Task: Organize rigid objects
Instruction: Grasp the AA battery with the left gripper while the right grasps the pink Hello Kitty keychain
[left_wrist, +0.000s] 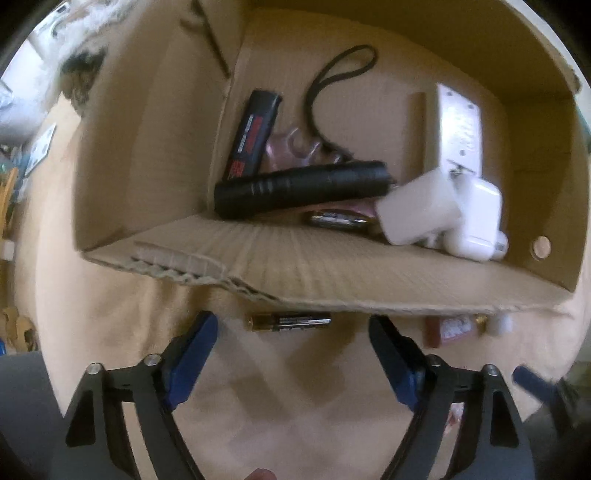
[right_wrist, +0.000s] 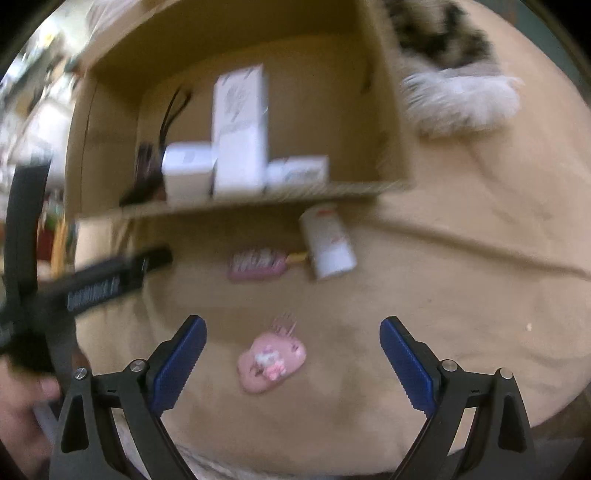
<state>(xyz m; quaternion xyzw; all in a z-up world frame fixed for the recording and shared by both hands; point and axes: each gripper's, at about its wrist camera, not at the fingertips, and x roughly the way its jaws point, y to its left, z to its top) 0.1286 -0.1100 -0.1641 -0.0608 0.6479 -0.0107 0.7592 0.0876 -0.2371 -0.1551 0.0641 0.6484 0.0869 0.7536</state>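
Below our left gripper a battery lies on the tan cloth-covered surface, just outside the near wall of the cardboard box. Our jaws stand apart on either side of it, and neither blue pad touches it; nothing is held.

Inside the box we see a black flashlight lying across the floor, its wrist strap looped behind it. A dark battery pack with a red label leans beside the flashlight's left end, and a pinkish object shows between them. To the right sit two white chargers, with a tall white box behind them and another battery just left of them.

Under our right gripper a pink clip with a small figure on it lies on the cloth between the wide-open jaws, clear of both pads; this gripper holds nothing either. Farther on, near the box wall, a pink rectangular piece rests just beside a white tube. The right wrist view is blurred, so finer detail is lost. At its left edge we can make out the black frame of the left gripper and part of a hand.
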